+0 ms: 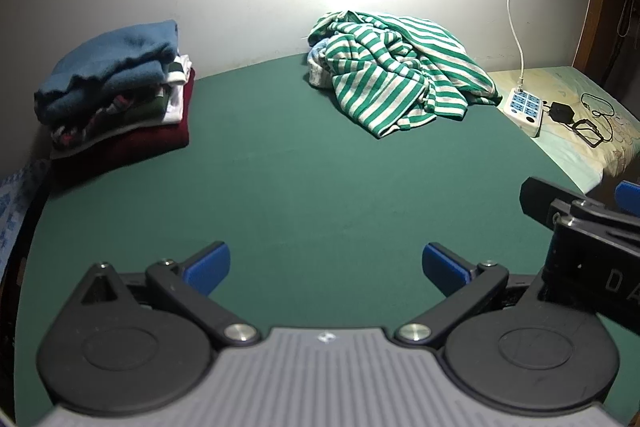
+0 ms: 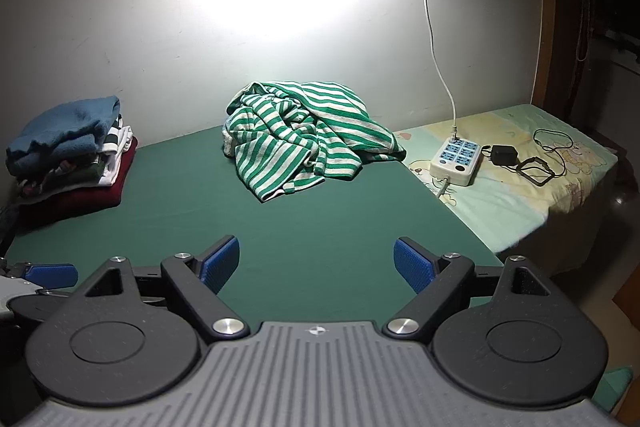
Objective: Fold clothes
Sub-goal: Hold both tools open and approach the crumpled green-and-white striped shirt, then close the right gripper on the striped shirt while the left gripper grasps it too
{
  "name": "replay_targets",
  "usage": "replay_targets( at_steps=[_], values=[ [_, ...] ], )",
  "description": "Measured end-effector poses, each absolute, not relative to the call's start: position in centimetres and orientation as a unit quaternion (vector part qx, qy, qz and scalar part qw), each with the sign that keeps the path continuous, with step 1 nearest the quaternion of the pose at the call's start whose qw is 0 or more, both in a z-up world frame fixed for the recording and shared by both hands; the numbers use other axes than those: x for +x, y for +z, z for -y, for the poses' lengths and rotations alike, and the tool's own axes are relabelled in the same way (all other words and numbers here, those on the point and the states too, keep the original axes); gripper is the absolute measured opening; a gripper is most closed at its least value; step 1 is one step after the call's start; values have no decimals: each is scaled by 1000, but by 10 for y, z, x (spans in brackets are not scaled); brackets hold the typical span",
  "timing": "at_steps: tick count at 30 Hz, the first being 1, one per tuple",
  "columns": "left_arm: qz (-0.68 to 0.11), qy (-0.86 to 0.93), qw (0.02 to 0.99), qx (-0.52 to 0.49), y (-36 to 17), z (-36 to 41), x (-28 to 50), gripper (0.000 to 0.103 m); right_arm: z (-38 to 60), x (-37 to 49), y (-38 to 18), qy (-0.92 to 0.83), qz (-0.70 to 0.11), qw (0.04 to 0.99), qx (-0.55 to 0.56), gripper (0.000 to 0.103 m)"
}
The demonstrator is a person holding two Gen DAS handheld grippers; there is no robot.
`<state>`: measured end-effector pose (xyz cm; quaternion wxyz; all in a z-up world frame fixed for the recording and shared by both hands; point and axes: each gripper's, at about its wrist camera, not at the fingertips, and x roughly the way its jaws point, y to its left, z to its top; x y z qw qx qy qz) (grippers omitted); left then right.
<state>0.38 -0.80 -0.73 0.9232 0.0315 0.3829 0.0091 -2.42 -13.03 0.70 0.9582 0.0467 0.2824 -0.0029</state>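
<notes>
Green cloth covered the surface (image 2: 280, 227) before us. We saw a folded pile (image 2: 68, 159) at ten o'clock, so some work looked done. One striped shirt (image 2: 304, 143) lay crumpled at twelve o'clock. Our left tool (image 1: 326, 267) and right tool (image 2: 316, 263) both gaped wide, holding nothing.

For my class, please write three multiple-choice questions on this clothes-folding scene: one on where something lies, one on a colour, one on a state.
1. Where is the folded stack?
A. At the left of the green cloth, by the wall
B. On the power strip
C. Between the gripper fingers

2. What colours is the crumpled garment?
A. Red and black
B. Green and white stripes
C. Plain yellow

3. How do both hand-held grippers stand?
A. Shut on cloth
B. Open, holding nothing
C. Shut on a cable

Answers:
A, the folded stack sits at the far left;
B, the crumpled garment shows its stripes;
B, the left hand-held gripper and right hand-held gripper gape over bare green cloth.
</notes>
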Motion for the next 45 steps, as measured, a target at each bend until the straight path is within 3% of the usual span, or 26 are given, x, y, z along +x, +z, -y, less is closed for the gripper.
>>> replay_targets(
  at_steps=[45],
  values=[
    [-415,25,909,40,-23,8,35,102,128,0,-12,17,-308,951,35,87]
  ],
)
